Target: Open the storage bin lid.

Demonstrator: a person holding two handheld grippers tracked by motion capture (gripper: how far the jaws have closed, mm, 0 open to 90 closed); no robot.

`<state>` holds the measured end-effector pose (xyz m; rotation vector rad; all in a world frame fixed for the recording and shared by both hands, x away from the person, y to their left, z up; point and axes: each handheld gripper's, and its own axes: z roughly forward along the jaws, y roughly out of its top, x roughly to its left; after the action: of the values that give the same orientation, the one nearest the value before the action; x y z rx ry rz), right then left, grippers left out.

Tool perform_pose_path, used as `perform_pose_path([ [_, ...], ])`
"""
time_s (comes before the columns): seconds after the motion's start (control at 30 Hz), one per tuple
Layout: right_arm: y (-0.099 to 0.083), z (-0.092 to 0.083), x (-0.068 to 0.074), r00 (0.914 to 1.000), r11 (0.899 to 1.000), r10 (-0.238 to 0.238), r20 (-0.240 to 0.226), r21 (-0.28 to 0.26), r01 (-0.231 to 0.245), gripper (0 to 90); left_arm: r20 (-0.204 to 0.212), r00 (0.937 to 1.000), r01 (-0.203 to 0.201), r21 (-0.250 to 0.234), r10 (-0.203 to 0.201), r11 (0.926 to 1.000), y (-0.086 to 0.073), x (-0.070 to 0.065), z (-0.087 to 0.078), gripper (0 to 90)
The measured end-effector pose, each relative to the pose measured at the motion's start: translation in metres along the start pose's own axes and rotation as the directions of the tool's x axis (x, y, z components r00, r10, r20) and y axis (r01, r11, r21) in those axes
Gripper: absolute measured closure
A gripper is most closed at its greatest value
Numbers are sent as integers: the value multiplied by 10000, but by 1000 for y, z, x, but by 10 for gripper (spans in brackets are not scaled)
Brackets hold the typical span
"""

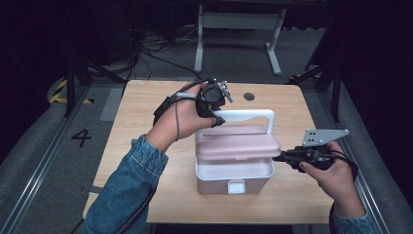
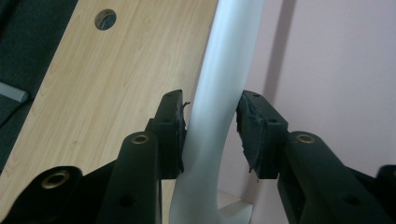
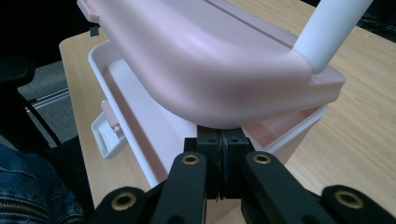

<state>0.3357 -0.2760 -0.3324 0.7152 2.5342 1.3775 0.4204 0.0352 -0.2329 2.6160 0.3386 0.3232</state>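
Box: mid-table, pink lid raised.
Left gripper: jaws astride white handle, one pad touching, not clamped.
Right gripper: jaws pressed together, empty, under lid's edge.

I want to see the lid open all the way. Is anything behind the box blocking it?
Nothing visible does. The table behind the box looks bare. The left gripper straddles the handle; the right gripper sits shut under the lid.
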Motion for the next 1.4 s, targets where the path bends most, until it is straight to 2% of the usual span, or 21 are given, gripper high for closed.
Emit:
perform_pose_path([
  [0.07, 0, 0, 0, 10000, 10000, 7, 10, -20, -7, 896, -101, 9999, 83, -69, -84, 9999, 0, -1, -2, 582],
  [0.1, 0, 0, 0, 10000, 10000, 1, 17, -63, 0, 896, -228, 9997, -17, -66, 16, 10000, 0, -1, -3, 555],
  [0.17, 1, 1, -1, 10000, 9999, -20, 45, -112, 20, 897, -516, 9986, 97, -176, -106, 9998, -1, -5, -6, 487],
  [0.2, 1, 1, -1, 10000, 9999, -13, 51, -123, 13, 898, -611, 9981, 32, -263, -48, 9996, -1, -5, -9, 459],
  [0.27, 2, 2, -2, 9999, 9998, -52, 96, -193, 54, 899, -801, 9967, 108, -553, -152, 9984, -4, -6, -16, 411],
  [0.33, 3, 1, -2, 9999, 9996, -30, 140, -297, 34, 900, -889, 9950, 367, -921, -450, 9951, -11, -6, -22, 389],
  [0.53, 6, 0, -5, 9995, 9980, -50, 319, -630, 70, 900, -1108, 9892, 819, -1245, -959, 9888, -33, -3, -35, 379],
  [0.63, 9, 0, -7, 9991, 9965, -16, 418, -833, 51, 900, -1370, 9828, 1055, -1344, -1239, 9853, -46, 0, -39, 387],
  [0.9, 15, 3, -12, 9986, 9942, 14, 529, -1076, 43, 900, -1287, 9747, 1675, -1210, -1828, 9784, -75, 3, -38, 386],
  [1.0, 19, 3, -14, 9985, 9938, 7, 555, -1112, 55, 900, -1045, 9729, 1932, -1217, -2061, 9736, -86, 1, -35, 384],
  [1.27, 30, 3, -21, 9974, 9932, -65, 723, -1155, 149, 900, -867, 9709, 2132, -1132, -2234, 9704, -103, -5, -27, 376],
  [1.4, 34, 3, -25, 9973, 9918, 20, 740, -1278, 75, 900, -848, 9700, 2166, -1261, -2281, 9681, -109, -8, -23, 373],
])
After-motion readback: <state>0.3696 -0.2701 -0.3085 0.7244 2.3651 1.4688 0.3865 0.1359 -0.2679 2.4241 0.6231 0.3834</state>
